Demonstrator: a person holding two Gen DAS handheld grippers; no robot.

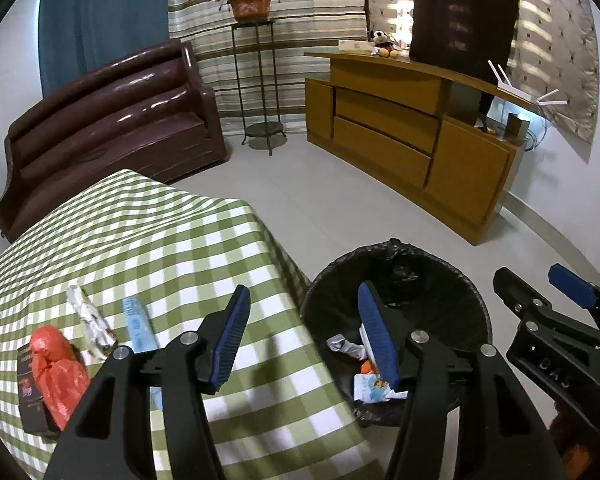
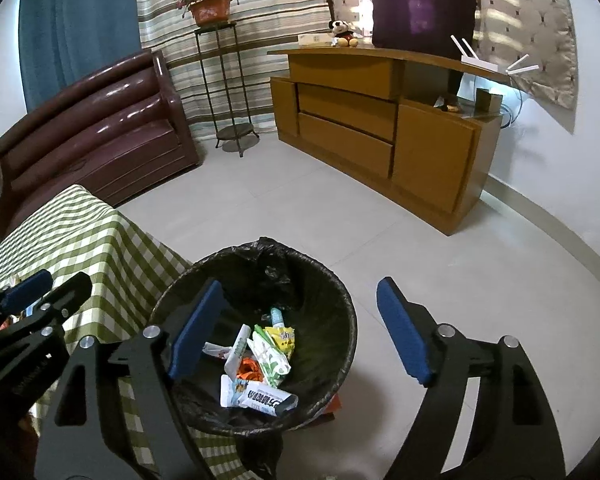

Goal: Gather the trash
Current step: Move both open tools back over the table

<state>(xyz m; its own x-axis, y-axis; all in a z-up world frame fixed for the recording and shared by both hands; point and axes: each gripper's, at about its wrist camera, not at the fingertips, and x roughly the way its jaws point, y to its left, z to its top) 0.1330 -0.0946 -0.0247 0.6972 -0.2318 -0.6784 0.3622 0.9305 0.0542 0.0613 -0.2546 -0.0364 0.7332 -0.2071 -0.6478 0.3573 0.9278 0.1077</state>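
Observation:
A black-lined trash bin (image 1: 452,280) (image 2: 332,280) stands on the floor beside the green checked table (image 1: 160,240) (image 2: 80,232). Several wrappers (image 2: 260,360) lie in it. On the table lie a red plastic bag (image 1: 56,368) on a dark box (image 1: 32,400), a crumpled white wrapper (image 1: 90,320) and a light blue packet (image 1: 140,324). My left gripper (image 1: 304,336) is open and empty, spanning the table's corner and the bin's rim. My right gripper (image 2: 296,328) is open and empty above the bin; it also shows in the left wrist view (image 1: 540,288).
A brown sofa (image 1: 108,128) stands behind the table. A metal plant stand (image 1: 260,80) with a potted plant and a wooden cabinet (image 1: 412,140) are at the back. Pale tiled floor (image 2: 340,220) lies between them and the bin.

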